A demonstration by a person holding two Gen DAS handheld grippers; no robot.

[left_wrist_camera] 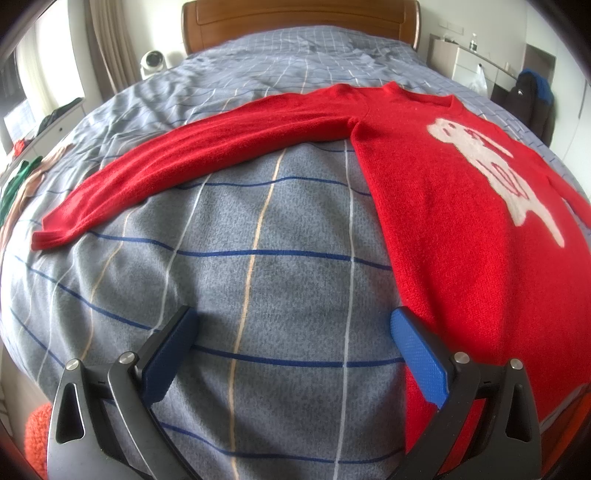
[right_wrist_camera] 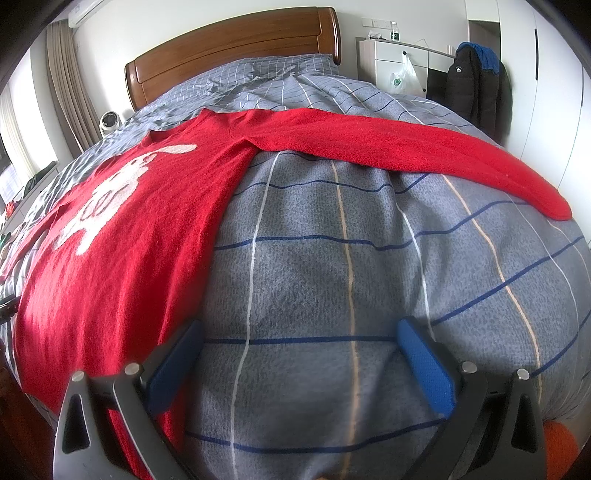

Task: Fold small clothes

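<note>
A red sweater with a white animal figure lies flat, front up, on the grey checked bedspread. Its left sleeve stretches out to the left. In the right wrist view the sweater body is at the left and its other sleeve stretches to the right. My left gripper is open and empty, low over the bedspread just left of the sweater's side edge. My right gripper is open and empty, just right of the sweater's other side edge.
A wooden headboard stands at the far end of the bed. Other clothes lie at the bed's left edge. A white cabinet and a dark jacket stand at the right. An orange fuzzy thing is at the lower left.
</note>
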